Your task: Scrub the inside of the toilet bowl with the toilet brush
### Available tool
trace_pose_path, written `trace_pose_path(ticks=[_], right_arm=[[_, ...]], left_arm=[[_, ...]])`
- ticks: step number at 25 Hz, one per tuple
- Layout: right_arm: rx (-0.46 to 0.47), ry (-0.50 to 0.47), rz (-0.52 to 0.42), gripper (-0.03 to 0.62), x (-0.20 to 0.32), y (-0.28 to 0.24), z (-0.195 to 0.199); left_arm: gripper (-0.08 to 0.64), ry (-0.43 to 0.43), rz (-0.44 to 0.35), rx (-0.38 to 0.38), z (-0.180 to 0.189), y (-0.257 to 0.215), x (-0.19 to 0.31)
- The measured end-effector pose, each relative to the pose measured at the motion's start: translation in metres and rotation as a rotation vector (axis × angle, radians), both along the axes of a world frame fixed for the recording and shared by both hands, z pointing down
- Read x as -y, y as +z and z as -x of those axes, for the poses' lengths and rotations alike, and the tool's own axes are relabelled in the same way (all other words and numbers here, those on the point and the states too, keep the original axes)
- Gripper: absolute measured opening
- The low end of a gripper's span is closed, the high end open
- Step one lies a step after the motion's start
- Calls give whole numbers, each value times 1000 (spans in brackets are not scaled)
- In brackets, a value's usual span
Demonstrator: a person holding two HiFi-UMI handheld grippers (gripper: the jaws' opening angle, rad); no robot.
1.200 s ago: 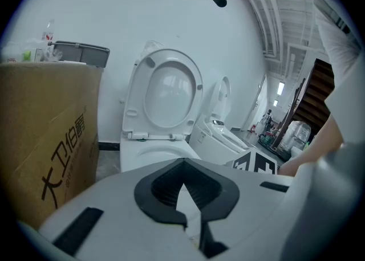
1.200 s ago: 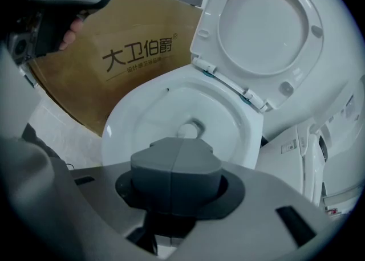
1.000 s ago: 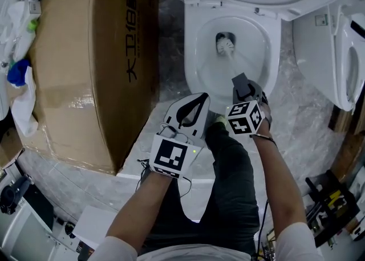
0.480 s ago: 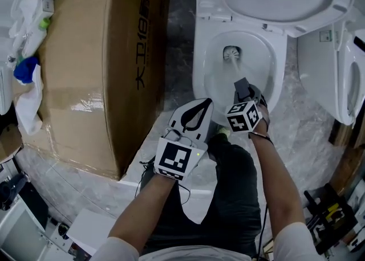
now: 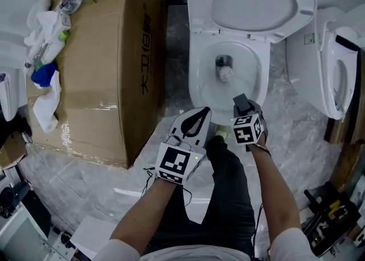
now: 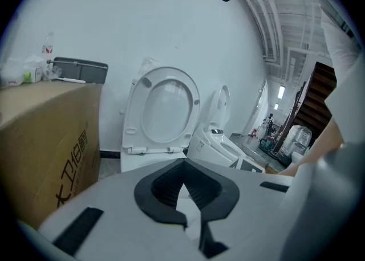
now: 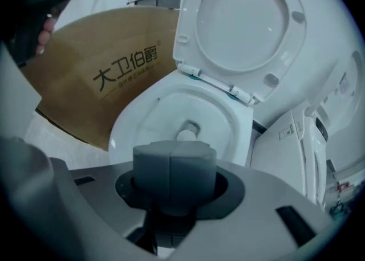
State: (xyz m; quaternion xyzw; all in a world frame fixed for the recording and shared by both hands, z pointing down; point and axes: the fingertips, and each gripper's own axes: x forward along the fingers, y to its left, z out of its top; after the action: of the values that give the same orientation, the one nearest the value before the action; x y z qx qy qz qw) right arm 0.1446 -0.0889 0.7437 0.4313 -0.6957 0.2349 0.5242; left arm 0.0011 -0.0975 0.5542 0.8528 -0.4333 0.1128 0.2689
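The white toilet bowl (image 5: 195, 86) stands with lid and seat raised. Inside it the toilet brush head (image 5: 226, 73) rests just on the near side of the drain hole, and its pale handle runs back toward me. My right gripper (image 5: 240, 100) is over the bowl's front rim, shut on that handle. In the right gripper view the grey pads (image 7: 154, 166) are pressed together and the brush head (image 7: 185, 135) shows beyond them in the bowl (image 7: 142, 126). My left gripper (image 5: 201, 113) hovers left of the bowl's front, shut and holding nothing; its jaws (image 6: 183, 166) point at the raised lid.
A big cardboard box (image 5: 102, 66) lies close on the toilet's left, with rags and a bottle (image 5: 45, 43) beyond it. A second toilet (image 5: 328, 72) stands on the right. My dark-trousered leg (image 5: 228, 186) is below the grippers, and the floor is under plastic sheet.
The brush head has slid a little nearer, from against the drain hole to just in front of it. My head has shifted; the left gripper keeps its place.
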Motion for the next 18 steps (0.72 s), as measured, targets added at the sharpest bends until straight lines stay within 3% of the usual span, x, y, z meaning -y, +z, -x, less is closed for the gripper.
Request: trace_pose_path(ticks=[11,18], right_arm=[[406,361,1,160,-53,-166,-47],[564,445,-92,160,-74,-305,-65]], left_arm=[[6,92,32,-20,-26,-106,-26],[6,156,24,-25,-39,-197,-42]])
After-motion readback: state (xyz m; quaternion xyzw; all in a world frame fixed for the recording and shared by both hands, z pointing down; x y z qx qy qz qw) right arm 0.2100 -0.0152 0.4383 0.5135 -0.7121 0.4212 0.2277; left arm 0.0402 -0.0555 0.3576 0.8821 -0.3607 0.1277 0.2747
